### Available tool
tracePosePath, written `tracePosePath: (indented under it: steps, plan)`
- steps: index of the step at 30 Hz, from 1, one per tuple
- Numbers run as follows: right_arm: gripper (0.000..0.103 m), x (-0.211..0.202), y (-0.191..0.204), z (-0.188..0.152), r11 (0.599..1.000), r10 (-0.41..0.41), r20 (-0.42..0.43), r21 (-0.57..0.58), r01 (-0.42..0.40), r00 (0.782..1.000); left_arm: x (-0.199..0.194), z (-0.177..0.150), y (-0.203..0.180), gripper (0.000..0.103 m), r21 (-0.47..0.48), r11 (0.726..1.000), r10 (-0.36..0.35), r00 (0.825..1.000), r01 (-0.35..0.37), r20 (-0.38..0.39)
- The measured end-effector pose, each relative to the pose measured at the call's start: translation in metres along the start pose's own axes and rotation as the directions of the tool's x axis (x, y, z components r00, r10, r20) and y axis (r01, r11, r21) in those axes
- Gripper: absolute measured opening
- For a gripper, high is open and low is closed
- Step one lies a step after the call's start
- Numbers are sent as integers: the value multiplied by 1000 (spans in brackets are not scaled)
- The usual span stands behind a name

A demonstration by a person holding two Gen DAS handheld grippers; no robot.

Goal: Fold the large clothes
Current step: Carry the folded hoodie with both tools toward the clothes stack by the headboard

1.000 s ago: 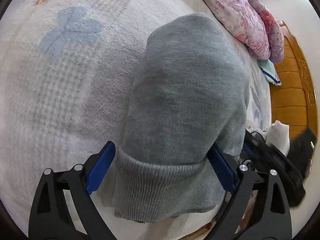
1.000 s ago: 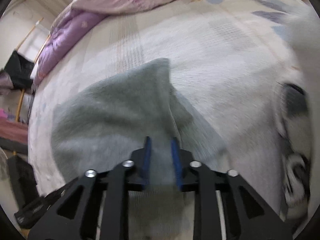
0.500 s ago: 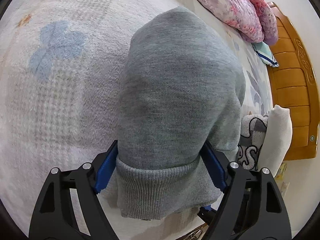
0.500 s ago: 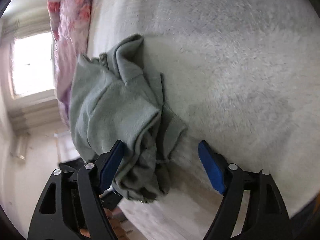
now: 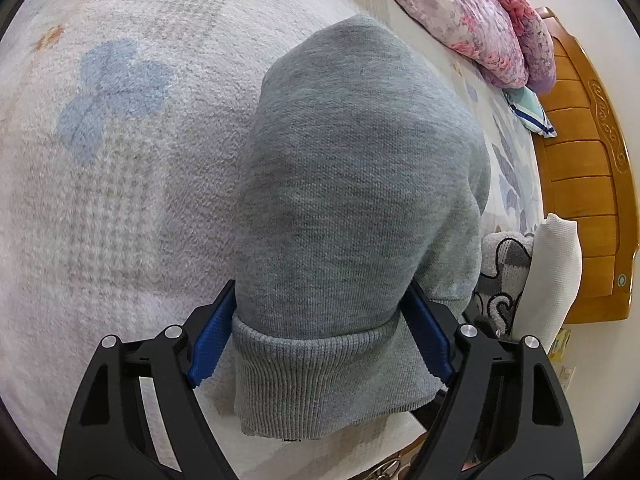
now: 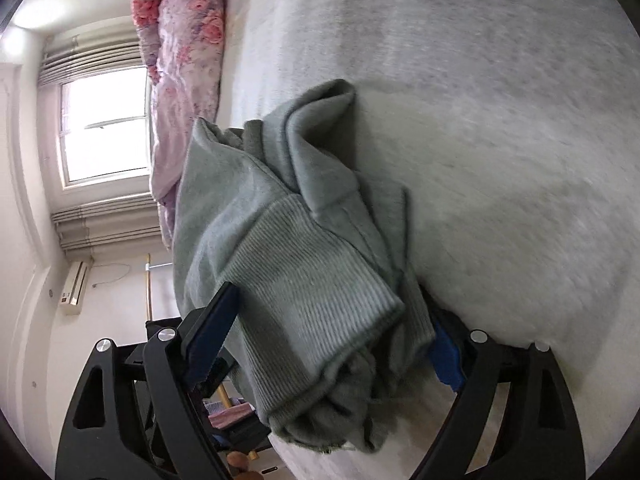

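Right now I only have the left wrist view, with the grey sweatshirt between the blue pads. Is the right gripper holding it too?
Observer: No. The right gripper is open, with its jaws wide on either side of the ribbed hem.
Operator: Does the fold look tidy from that side?
Observer: No. The grey sweatshirt lies in loose bunched layers there, and one flap pokes out at the far end.

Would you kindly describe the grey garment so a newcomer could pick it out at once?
On the pale fleecy bed cover, near its front edge, lies the folded grey sweatshirt. Unlike the pink floral quilt and white clothes nearby, it is plain grey with a ribbed hem.
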State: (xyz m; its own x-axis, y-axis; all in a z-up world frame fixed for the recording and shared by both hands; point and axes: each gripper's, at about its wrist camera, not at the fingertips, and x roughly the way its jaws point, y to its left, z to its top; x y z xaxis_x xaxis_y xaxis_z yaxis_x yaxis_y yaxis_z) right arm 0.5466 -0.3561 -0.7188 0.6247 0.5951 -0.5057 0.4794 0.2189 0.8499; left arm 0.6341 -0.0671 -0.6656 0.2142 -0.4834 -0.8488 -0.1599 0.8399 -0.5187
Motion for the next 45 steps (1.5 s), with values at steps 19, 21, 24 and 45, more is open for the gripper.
tracePosePath:
  steps: [19, 21, 24, 45]
  plan:
    - [18, -76, 156, -29, 868, 51, -14, -495, -52, 999, -84, -7, -47, 52, 36, 996, -91, 985, 87, 149]
    - [18, -99, 175, -34, 842, 76, -11, -535, -70, 997, -106, -12, -65, 52, 65, 992, -121, 978, 111, 173]
    - [18, -144, 198, -36, 809, 138, -12, -576, -119, 990, -138, -25, -96, 52, 111, 981, -179, 959, 158, 220]
    - [18, -323, 136, 201, 797, 22, 91, -603, 37, 996, -13, -130, -381, 52, 344, 934, -241, 886, 99, 397]
